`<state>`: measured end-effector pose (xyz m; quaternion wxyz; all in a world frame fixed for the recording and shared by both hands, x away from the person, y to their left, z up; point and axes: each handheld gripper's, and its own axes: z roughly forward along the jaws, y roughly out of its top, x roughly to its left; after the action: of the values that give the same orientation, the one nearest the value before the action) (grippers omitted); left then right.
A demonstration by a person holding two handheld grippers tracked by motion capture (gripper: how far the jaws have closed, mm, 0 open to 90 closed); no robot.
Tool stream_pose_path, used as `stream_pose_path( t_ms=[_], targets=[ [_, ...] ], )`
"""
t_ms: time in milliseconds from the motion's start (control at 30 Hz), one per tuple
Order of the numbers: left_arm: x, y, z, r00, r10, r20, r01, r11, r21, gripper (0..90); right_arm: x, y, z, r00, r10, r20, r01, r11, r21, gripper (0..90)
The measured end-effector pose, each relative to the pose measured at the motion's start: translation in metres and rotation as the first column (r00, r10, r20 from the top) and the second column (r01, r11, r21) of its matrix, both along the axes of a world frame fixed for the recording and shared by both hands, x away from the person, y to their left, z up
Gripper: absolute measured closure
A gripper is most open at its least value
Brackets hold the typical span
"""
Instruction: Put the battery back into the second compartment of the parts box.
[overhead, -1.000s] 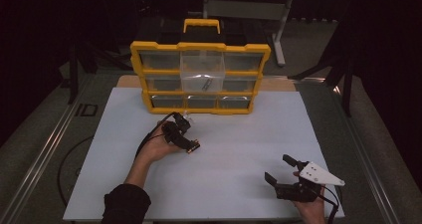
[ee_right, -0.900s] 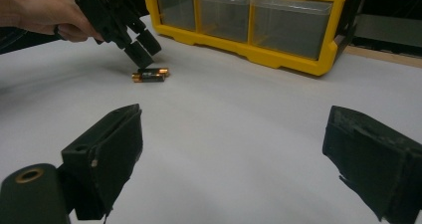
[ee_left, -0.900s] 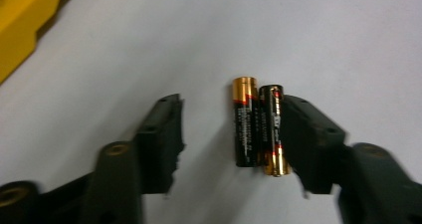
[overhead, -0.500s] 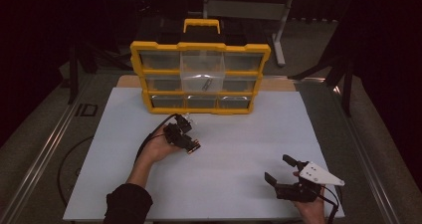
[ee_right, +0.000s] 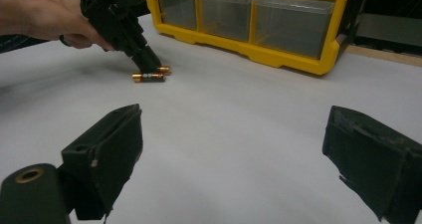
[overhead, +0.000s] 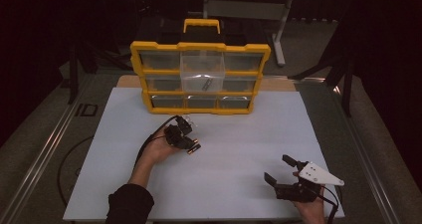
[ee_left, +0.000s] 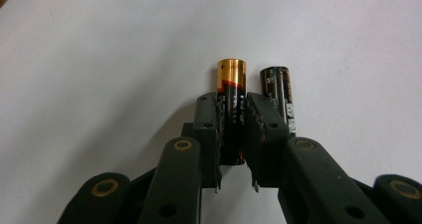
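Left gripper (ee_left: 234, 127) sits low on the white desk (overhead: 239, 144), jaws clenched around a gold-and-black battery (ee_left: 231, 92); a second battery (ee_left: 278, 92) lies just beside it, touching the outer face of one jaw. Step looks like pickup. Next probably lift clear without dragging the neighbour, perhaps toward the yellow organizer (overhead: 200, 77) behind. Right gripper (ee_right: 234, 154) hovers near the desk's front right, jaws wide apart, empty.

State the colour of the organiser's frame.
Yellow; the organiser shows best in the high view, with clear drawers.
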<state>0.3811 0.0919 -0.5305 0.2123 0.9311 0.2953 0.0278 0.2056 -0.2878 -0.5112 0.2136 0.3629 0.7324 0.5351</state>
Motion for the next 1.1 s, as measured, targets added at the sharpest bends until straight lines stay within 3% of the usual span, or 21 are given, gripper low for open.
stream_pose_path(
  t_ms=[300,633,833,1000,1100],
  targets=[
    [0.001,0.002,0.000,0.9999,-0.010,-0.004,0.010,0.9999,-0.011,77.5,0.000,0.000,0.000,1.0000,0.003,-0.003,-0.003,1.0000,-0.001,8.4],
    [-0.001,0.010,0.011,0.9998,0.008,0.021,-0.007,0.9989,-0.047,77.5,0.001,0.000,-0.001,1.0000,0.004,-0.003,-0.004,1.0000,-0.003,8.4],
    [-0.004,0.012,0.020,0.9991,-0.014,0.039,0.016,0.9986,-0.051,77.5,0.001,0.001,-0.001,1.0000,0.003,-0.003,-0.003,1.0000,-0.002,8.4],
    [-0.009,0.015,0.033,0.9975,-0.041,0.057,0.044,0.9971,-0.063,77.5,0.000,0.000,0.000,1.0000,0.002,-0.004,-0.002,1.0000,-0.001,8.4],
    [-0.012,0.019,0.051,0.9950,-0.061,0.080,0.067,0.9940,-0.087,77.5,0.000,0.000,0.000,1.0000,0.003,-0.003,-0.003,1.0000,-0.002,8.4]
  ],
)
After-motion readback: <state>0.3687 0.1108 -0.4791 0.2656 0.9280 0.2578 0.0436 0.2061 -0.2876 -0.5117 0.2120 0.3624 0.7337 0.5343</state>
